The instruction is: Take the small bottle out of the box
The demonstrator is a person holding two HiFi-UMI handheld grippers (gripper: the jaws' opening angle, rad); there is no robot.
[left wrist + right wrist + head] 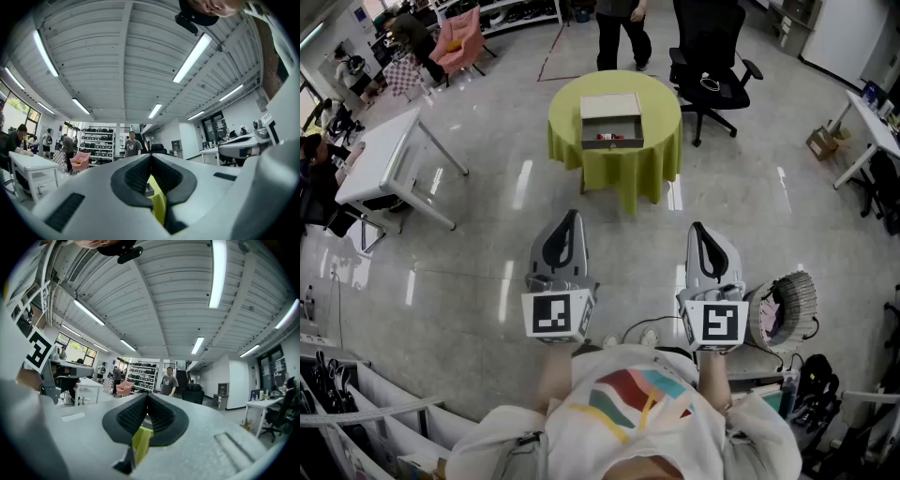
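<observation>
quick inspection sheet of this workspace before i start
surface: round table under a yellow-green cloth, far ahead
job's things: box on the table, open at the near side; small red bits inside, bottle not told apart
clutter: nothing seen on the table besides the box
grippers: left gripper and right gripper near the body, jaws shut, empty
cables: white cord on the floor by the feet
surroundings: black chair, white desk, person behind the table
</observation>
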